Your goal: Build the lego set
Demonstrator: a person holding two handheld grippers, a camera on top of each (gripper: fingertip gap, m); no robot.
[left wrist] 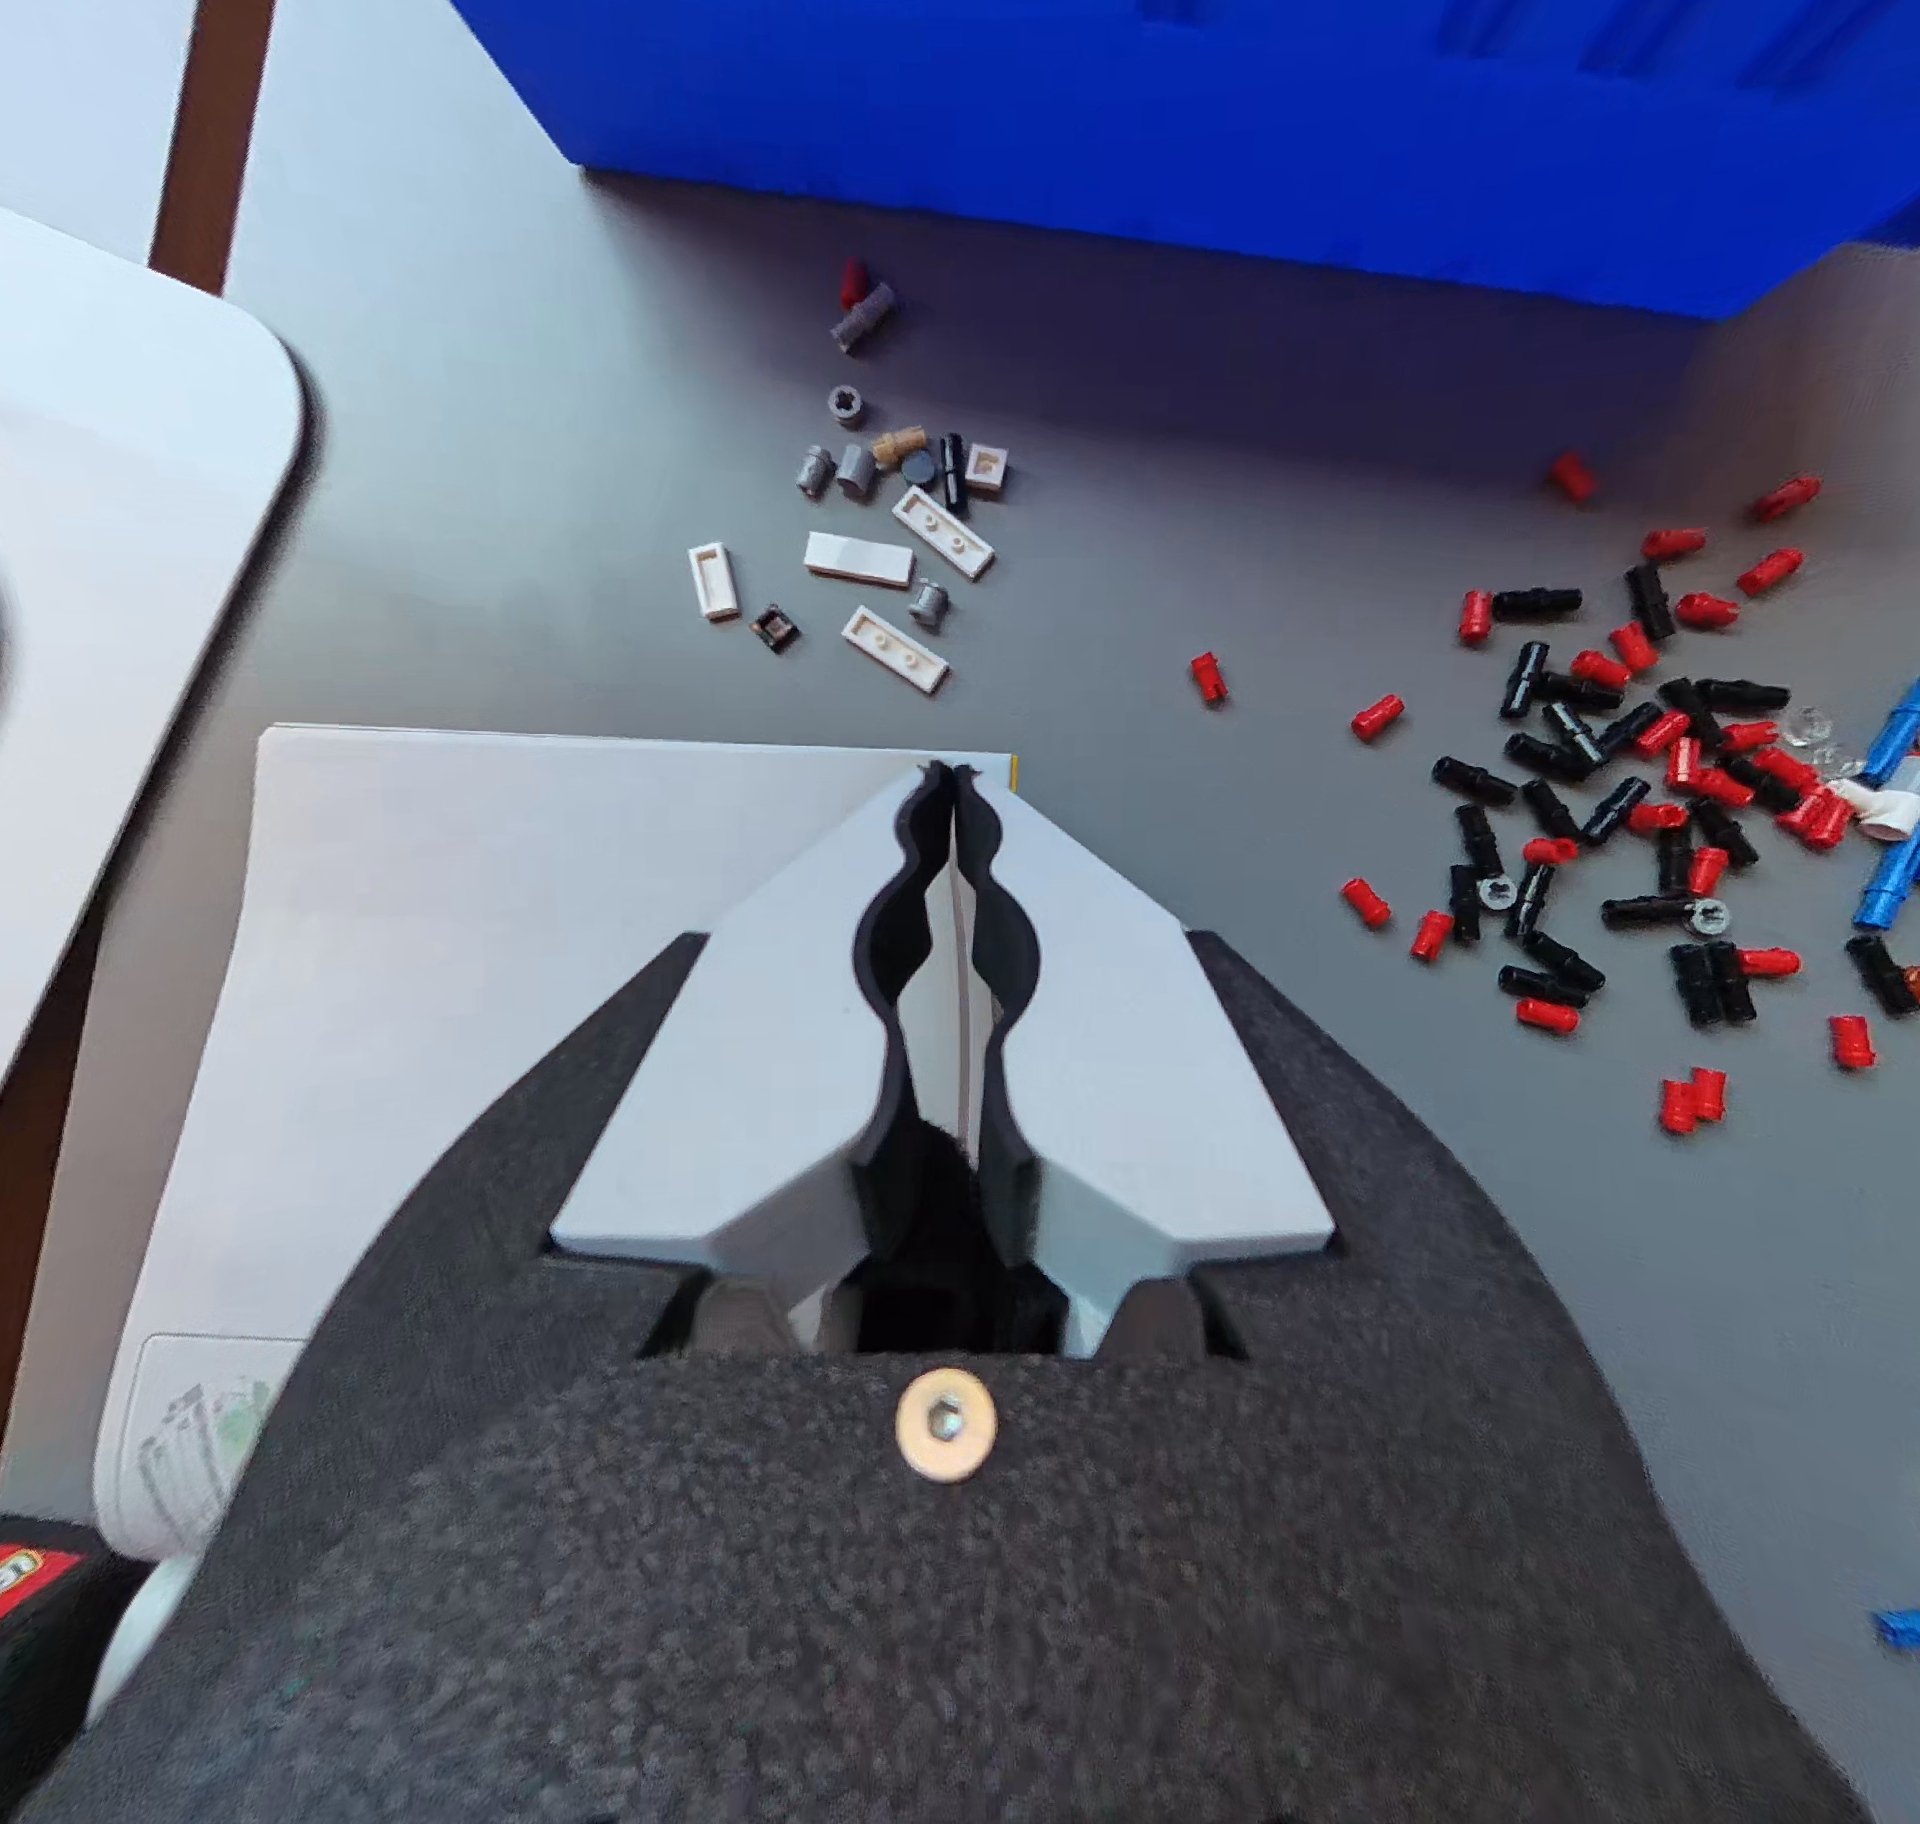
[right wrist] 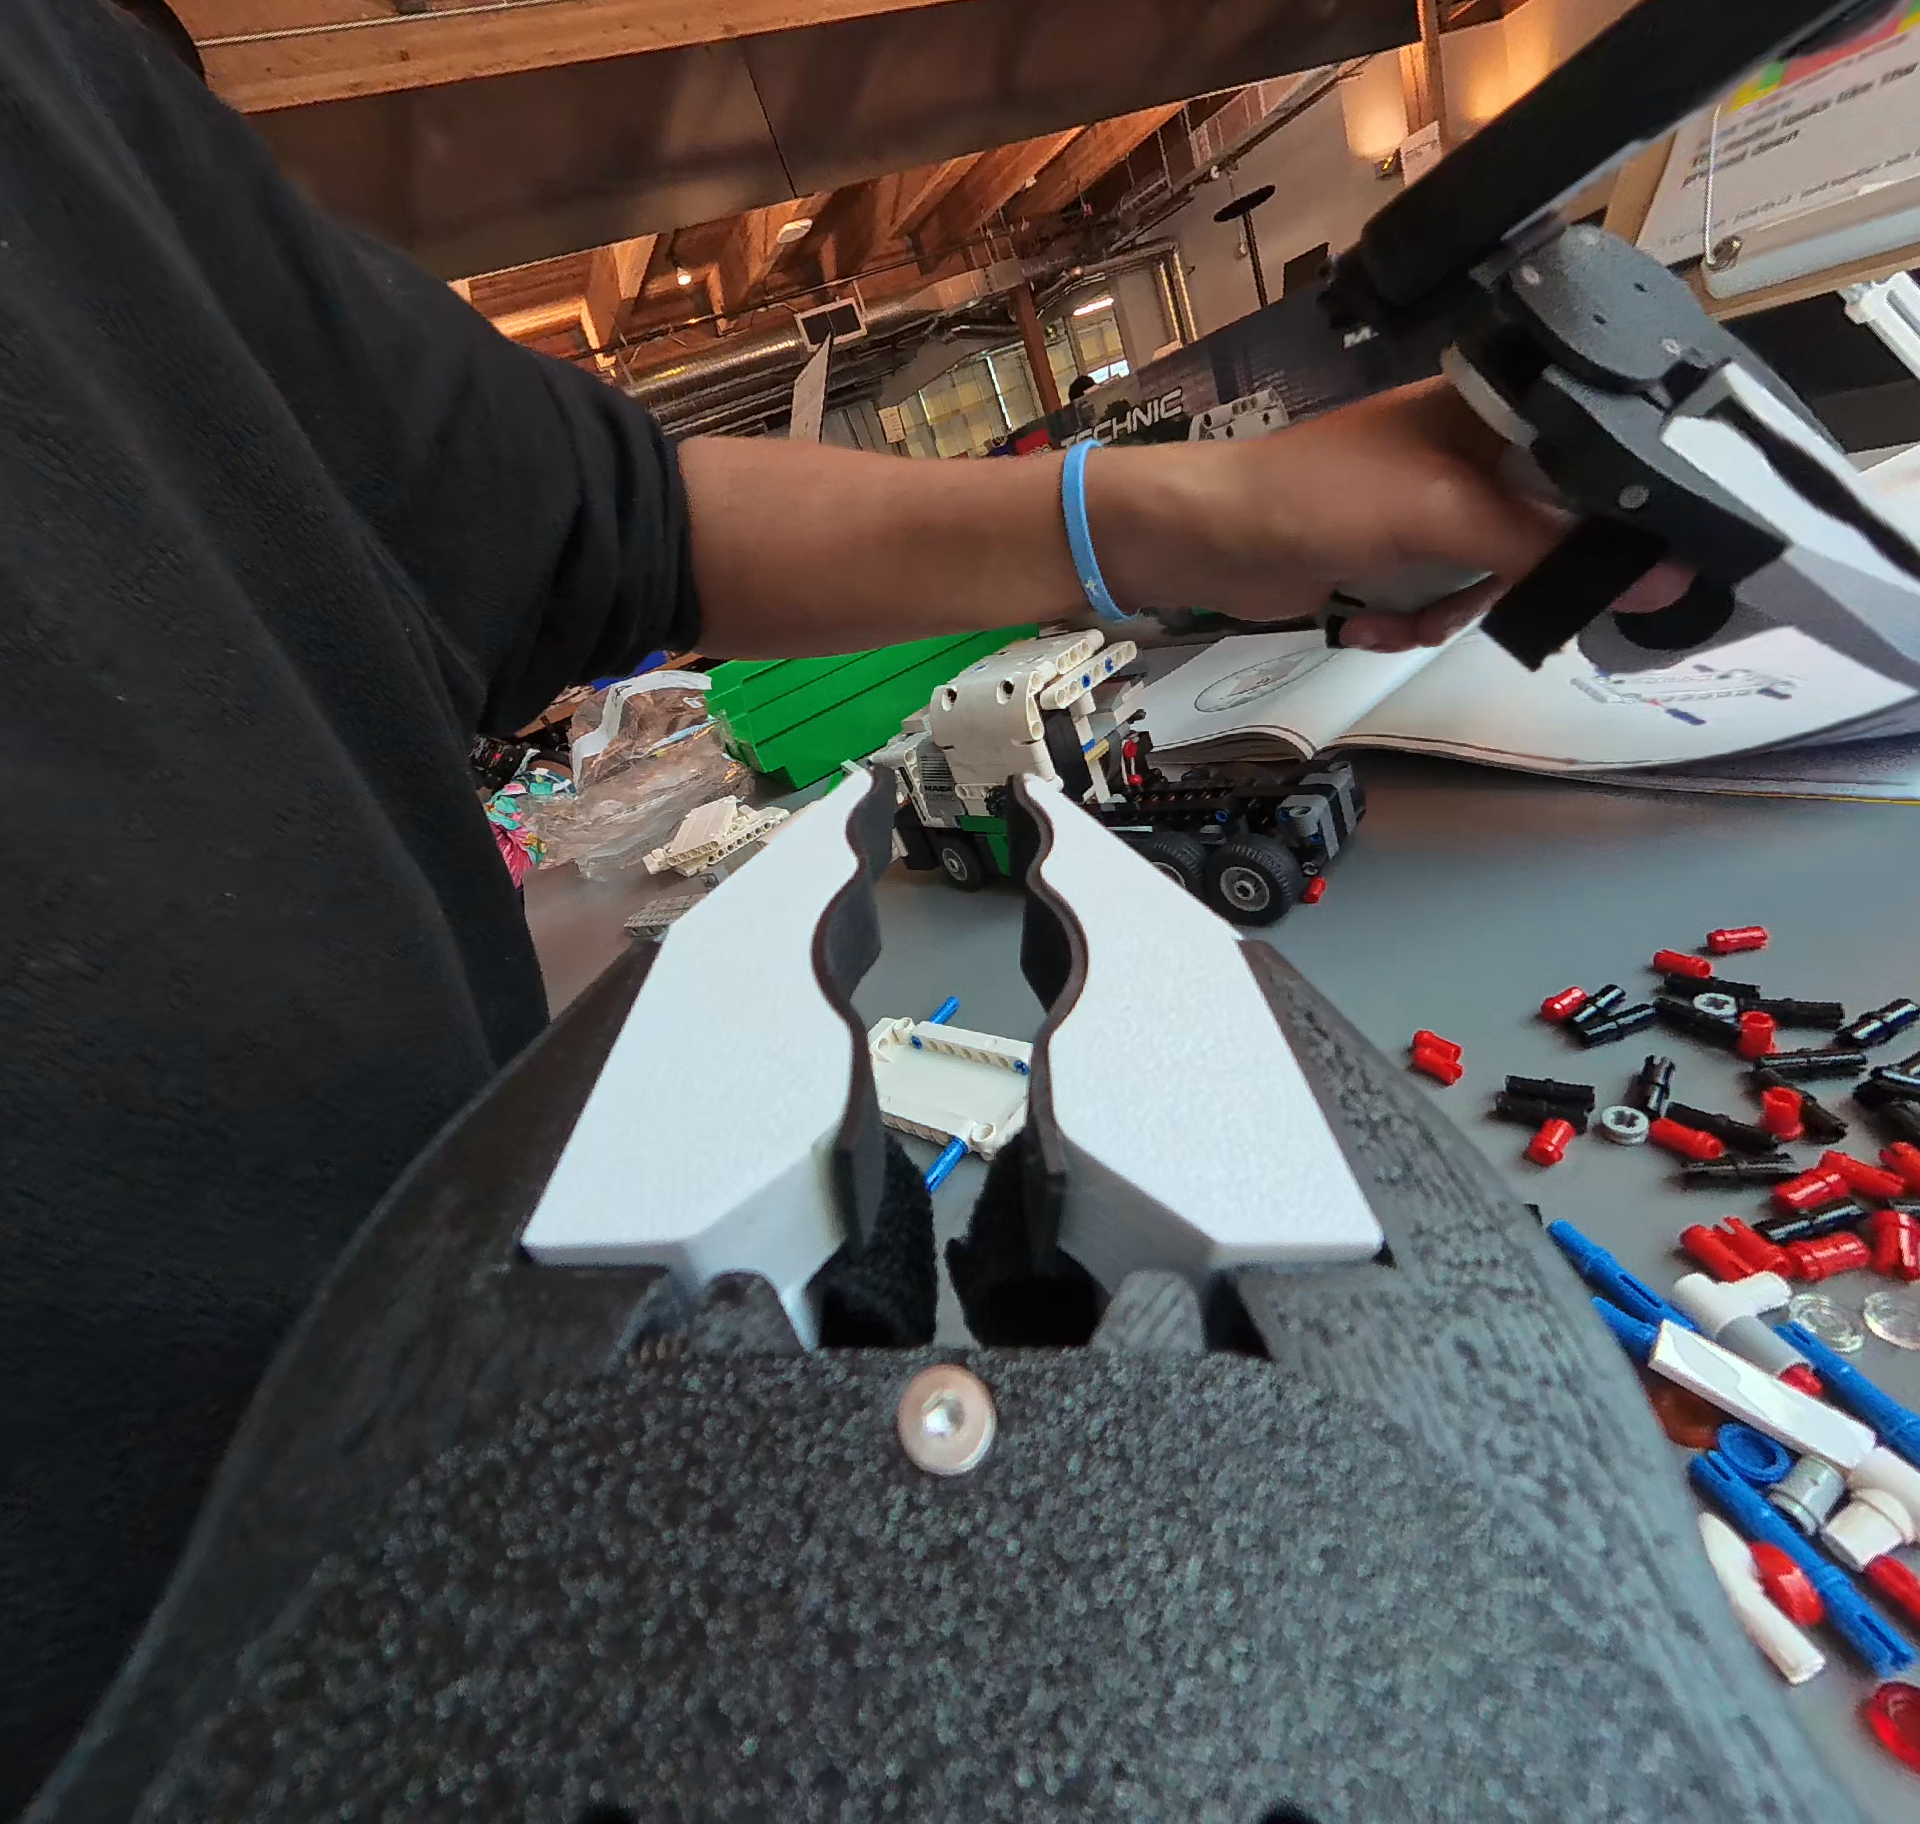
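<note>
While your left gripper pinches a page of the white booklet, its wavy black pads pressed together on the thin sheet, a sharp pull could tear or crease the paper, and a slack grip would let the smooth page slide out. Just beyond the tips lie small white plates and grey studs, and to the right a loose scatter of glossy red and black pins; a sweep of the page could roll those round pins off toward the blue bin. From the right wrist, your right gripper hangs spread and empty above the grey table. The part-built truck, hard white and black plastic on rubbery wheels, stands beyond the tips, and a flat white panel with blue pins lies under them; dropping low could knock either.
</note>
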